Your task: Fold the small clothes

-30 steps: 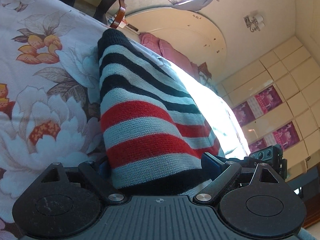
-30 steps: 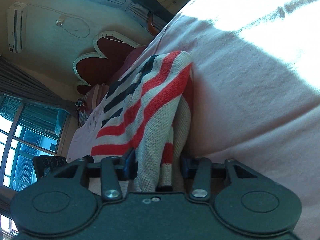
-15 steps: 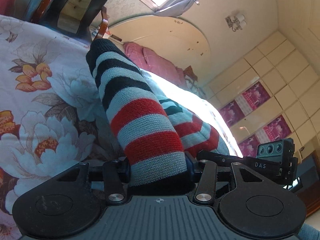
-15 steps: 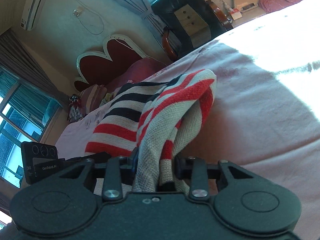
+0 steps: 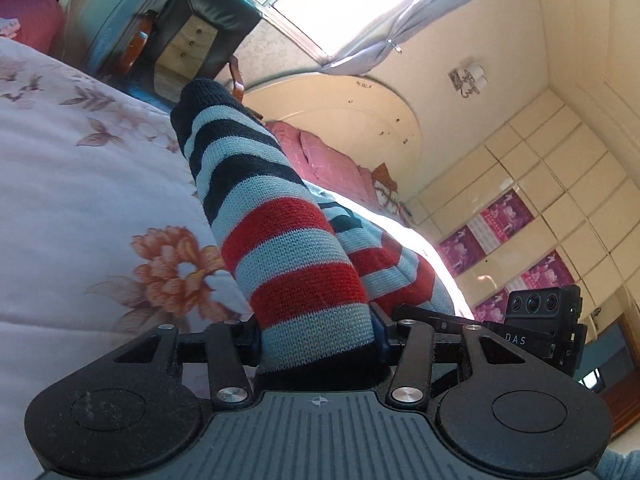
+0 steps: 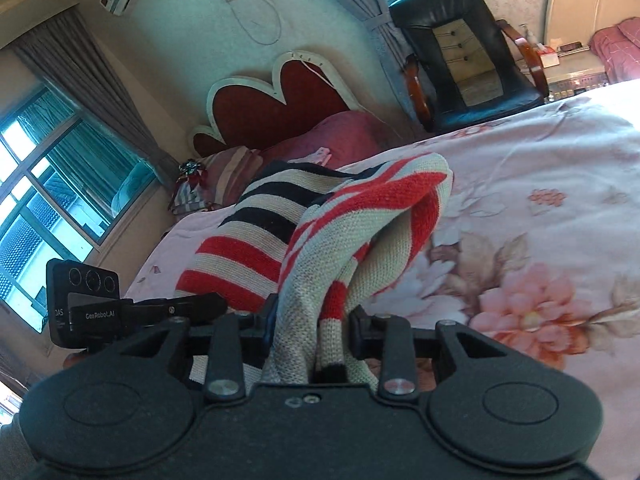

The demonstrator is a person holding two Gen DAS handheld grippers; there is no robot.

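Observation:
A small knitted striped sweater (image 5: pixel 280 240), in red, navy and pale grey bands, lies on a floral bedspread (image 5: pixel 80 208). My left gripper (image 5: pixel 316 336) is shut on its near edge, the fabric bunched between the fingers and rising away from me. My right gripper (image 6: pixel 312 320) is shut on another part of the same sweater (image 6: pixel 360 216), which folds over itself above the bedspread (image 6: pixel 540 248). The right gripper's body shows at the right in the left wrist view (image 5: pixel 540 320); the left gripper's body shows at the left in the right wrist view (image 6: pixel 92 300).
A black leather armchair (image 6: pixel 460 52) with wooden arms stands beyond the bed. Pink pillows (image 5: pixel 320 160) lie by a curved headboard. A red headboard (image 6: pixel 280 108) and a window (image 6: pixel 48 184) are at the left of the right wrist view.
Both grippers have lifted and tilted up with the sweater held; the left jaws, wide around the fabric a second ago, have closed on it. More of the room shows.

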